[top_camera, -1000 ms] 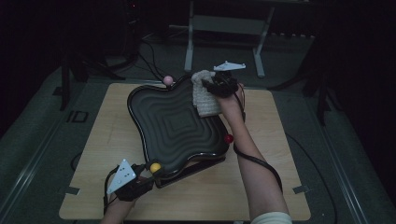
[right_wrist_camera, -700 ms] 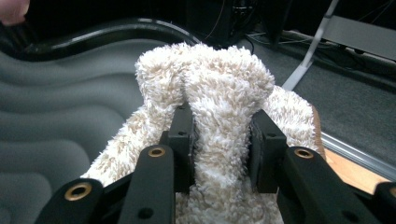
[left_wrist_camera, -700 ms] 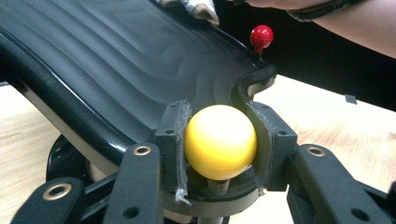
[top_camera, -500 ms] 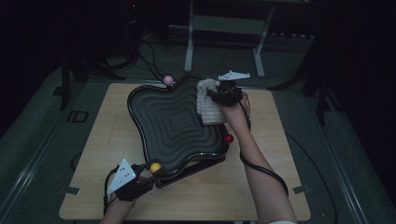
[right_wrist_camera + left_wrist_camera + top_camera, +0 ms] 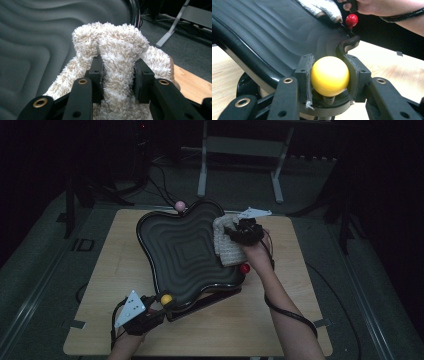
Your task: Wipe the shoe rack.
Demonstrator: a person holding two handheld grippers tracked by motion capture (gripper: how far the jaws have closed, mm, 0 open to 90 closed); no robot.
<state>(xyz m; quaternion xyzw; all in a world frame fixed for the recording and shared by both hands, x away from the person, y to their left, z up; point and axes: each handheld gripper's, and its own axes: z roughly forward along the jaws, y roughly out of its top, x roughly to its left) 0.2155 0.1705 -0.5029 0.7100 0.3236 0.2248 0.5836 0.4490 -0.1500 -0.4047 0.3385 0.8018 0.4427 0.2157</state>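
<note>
**Two hand-held grippers at a rippled black tray**

The left hand-held gripper (image 5: 150, 312), at the lower left of the high view, has its jaws partly closed around a yellow ball knob (image 5: 330, 75); in the left gripper view the padded jaw faces press on both sides of the smooth, glossy sphere, which sits on a short stem at the tray's near corner.

The right hand-held gripper (image 5: 239, 233), right of centre in the high view, clamps a fluffy cream cloth (image 5: 117, 52). In the right gripper view a thick fold of its shaggy pile is squeezed between the two black jaws and bulges above them, and the rest hangs loosely to both sides. The cloth lies against the right-hand edge of the tray (image 5: 182, 252), partly on its surface.

The tray is one piece of dark, shiny material with a wavy, lobed outline and concentric stepped ridges across its floor. It rests on the pale wooden desk (image 5: 105, 265), on a dark base seen under its lower edge.

Three ball knobs stand at the tray's rim: the yellow one, a red one (image 5: 244, 268) at the right edge just below the cloth, and a pink one (image 5: 179, 205) at the top edge. Each gripper bears one grey three-cornered plate.
</note>
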